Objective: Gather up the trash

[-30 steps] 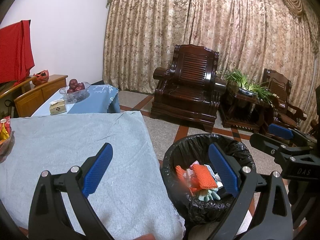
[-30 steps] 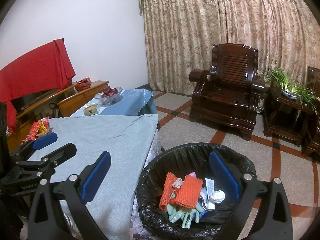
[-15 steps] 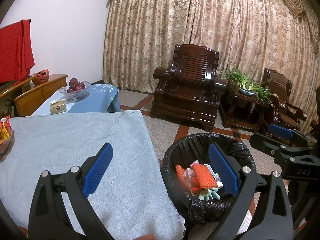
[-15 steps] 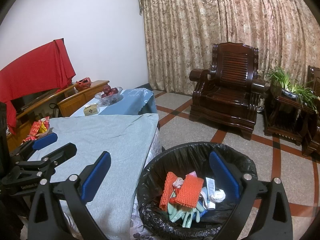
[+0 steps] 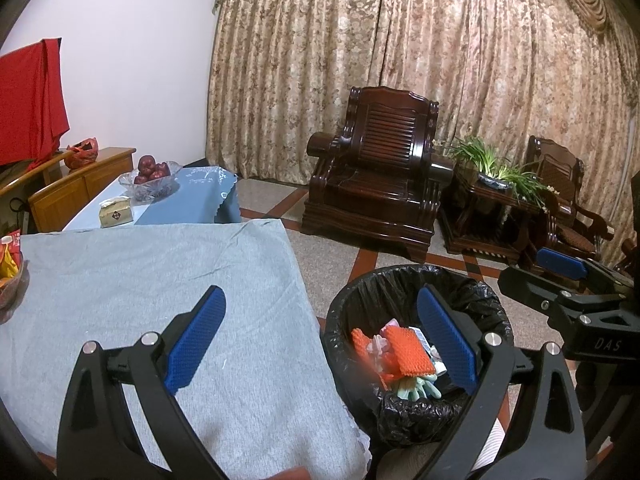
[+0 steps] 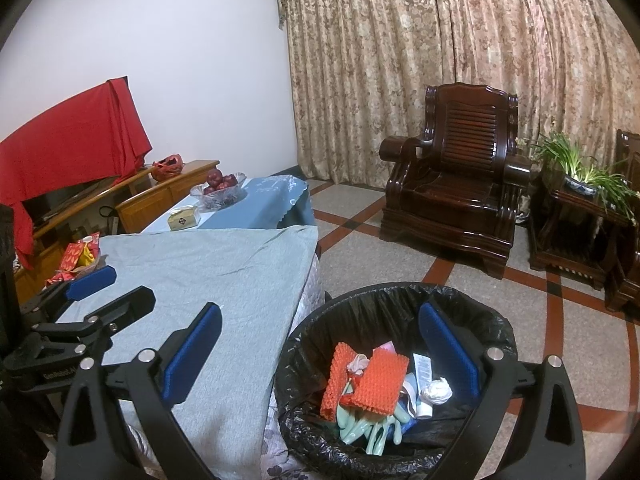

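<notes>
Nothing moved, right gripper [image 5: 560, 268] ("DAS") unchanged

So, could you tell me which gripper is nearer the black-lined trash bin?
Right. The right gripper hangs open beside the black-lined trash bin, partly over its rim; the left gripper hangs open mostly over the grey tablecloth.

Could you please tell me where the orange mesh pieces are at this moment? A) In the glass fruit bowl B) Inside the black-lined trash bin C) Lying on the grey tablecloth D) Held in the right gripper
B: the orange mesh pieces lie inside the black-lined trash bin on top of pale green gloves, while the right gripper is open and empty.
</notes>
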`<action>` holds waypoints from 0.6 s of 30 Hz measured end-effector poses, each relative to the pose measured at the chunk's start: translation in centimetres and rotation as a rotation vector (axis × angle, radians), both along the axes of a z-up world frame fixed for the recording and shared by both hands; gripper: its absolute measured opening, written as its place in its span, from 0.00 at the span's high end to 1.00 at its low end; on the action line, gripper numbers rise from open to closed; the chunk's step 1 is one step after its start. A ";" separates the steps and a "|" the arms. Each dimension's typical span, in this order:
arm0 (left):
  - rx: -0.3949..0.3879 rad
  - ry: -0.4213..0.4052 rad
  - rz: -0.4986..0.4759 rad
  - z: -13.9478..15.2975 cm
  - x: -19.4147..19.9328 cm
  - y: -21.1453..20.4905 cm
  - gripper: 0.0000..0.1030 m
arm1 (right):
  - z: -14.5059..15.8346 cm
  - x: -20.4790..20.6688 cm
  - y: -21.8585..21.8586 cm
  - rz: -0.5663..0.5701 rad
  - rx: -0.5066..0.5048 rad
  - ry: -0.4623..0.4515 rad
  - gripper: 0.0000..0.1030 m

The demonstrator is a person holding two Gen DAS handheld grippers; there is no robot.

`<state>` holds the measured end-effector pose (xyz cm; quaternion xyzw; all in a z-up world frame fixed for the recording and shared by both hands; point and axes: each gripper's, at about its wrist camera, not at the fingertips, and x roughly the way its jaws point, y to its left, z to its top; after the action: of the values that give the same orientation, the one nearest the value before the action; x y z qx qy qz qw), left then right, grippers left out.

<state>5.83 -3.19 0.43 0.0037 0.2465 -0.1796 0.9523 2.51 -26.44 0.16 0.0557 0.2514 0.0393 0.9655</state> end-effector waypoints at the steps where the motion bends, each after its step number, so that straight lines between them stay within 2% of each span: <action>1: -0.001 0.000 0.000 0.0 -0.1 -0.1 0.09 | 0.1 0.0 0.0 0.000 0.000 0.000 0.06; 18: 0.000 -0.001 0.001 -0.1 -0.1 0.0 0.09 | -0.2 0.1 0.4 0.004 -0.002 -0.002 0.06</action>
<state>5.75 -3.21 0.33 0.0038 0.2459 -0.1791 0.9526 2.62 -26.01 -0.01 0.0543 0.2508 0.0411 0.9656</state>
